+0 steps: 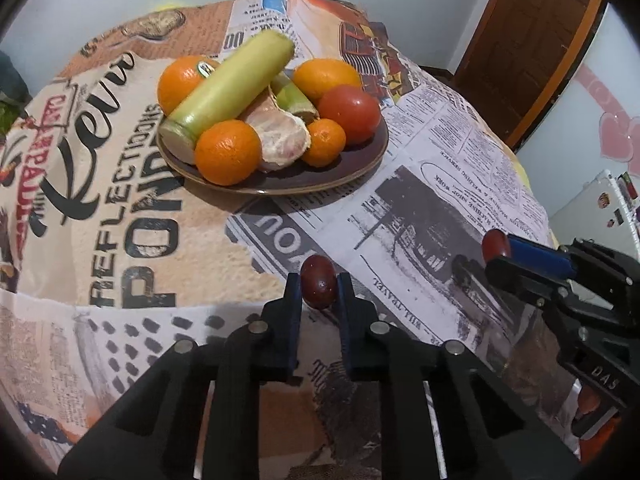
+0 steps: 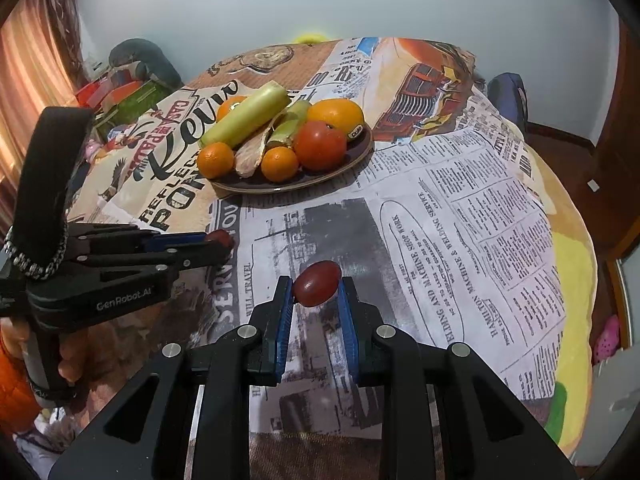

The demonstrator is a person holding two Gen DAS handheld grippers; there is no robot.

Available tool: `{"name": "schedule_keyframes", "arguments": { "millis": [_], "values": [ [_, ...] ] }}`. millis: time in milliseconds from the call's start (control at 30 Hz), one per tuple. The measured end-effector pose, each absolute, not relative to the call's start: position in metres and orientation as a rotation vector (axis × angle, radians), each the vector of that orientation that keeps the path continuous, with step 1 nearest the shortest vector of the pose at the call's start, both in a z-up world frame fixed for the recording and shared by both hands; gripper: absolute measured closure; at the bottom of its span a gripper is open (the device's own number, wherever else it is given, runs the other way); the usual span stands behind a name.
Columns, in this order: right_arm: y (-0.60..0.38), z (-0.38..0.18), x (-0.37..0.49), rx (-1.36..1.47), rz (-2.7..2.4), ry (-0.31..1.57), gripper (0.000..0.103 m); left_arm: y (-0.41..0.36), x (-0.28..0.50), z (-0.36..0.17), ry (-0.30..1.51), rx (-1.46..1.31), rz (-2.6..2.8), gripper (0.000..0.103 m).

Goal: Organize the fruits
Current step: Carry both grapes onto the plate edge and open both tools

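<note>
Left wrist view: left gripper pinches a small dark-red fruit above the printed tablecloth, right gripper nipped on a second red fruit; I'd carry both level to the brown plate, release low in the front gap by the tomato, no squeezing.

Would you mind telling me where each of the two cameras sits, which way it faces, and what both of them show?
Left wrist view: sits behind the left gripper, facing the plate of fruit; its fingers pinch a small dark red fruit; the right gripper enters from the right.
Right wrist view: sits behind the right gripper, facing the plate from further right; it pinches another small red fruit; the left gripper and the hand holding it show at left.
Shared: plate, tomato, both grippers, printed tablecloth.
</note>
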State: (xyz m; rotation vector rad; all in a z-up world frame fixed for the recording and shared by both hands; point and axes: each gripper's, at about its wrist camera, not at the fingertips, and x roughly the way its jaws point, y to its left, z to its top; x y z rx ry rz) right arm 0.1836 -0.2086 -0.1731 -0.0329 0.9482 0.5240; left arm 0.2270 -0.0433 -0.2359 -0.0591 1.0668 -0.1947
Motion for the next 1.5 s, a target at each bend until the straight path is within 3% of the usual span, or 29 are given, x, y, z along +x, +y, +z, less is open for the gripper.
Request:
{"name": "schedule_keyframes", "arguments": {
  "millis": [667, 1500],
  "values": [
    [-0.180, -0.153, 0.227, -0.025, 0.566, 0.872, 0.082, -0.016, 0.243, -0.179, 0.908, -0.113, -0.182, 0.086],
    [-0.165, -0.186, 0.269, -0.039, 0.602, 0.921, 0.081, -0.033, 0.280, -0.207, 0.958, -0.069, -0.205, 0.086]
  ]
}}
